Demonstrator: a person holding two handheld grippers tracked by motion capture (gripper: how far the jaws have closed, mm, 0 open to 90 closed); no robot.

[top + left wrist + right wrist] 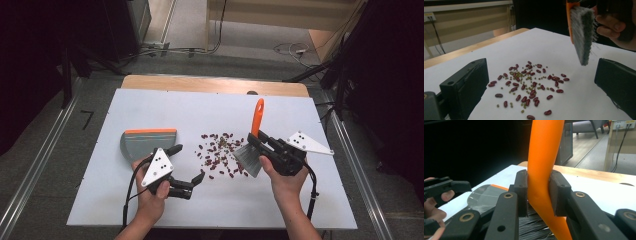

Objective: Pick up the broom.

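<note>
**Sweeping up spilled beans, brush in hand, dustpan still waiting**

Holding steady over the mess right now: the right gripper (256, 143) has its jaws pinched on the orange plastic handle of a hand brush with dark grey bristles (257, 117), low on the handle just above the bristle block. In the right gripper view the two black pads squeeze that orange handle (543, 170) from both sides, solid grip.

The scatter of dark red kidney beans mixed with small green beans (220, 152) sits mid-frame in the high view on the white surface (210, 107), just left of the bristles. The left gripper view shows the beans (529, 85) between its own jaws, with the brush (582, 35) hanging above the pile at upper right, apparently off the surface.

The left gripper (199, 179) has its jaws spread wide, holding nothing. The grey plastic dustpan with an orange lip (149, 142) lies left of centre, just beyond that hand.

My guess on handling: the beans are hard, light and roll easily, so short gentle strokes. Bristles are soft and will splay. The pan looks light and stiff and would probably slide when pushed against; I'd clamp its handle end.
</note>
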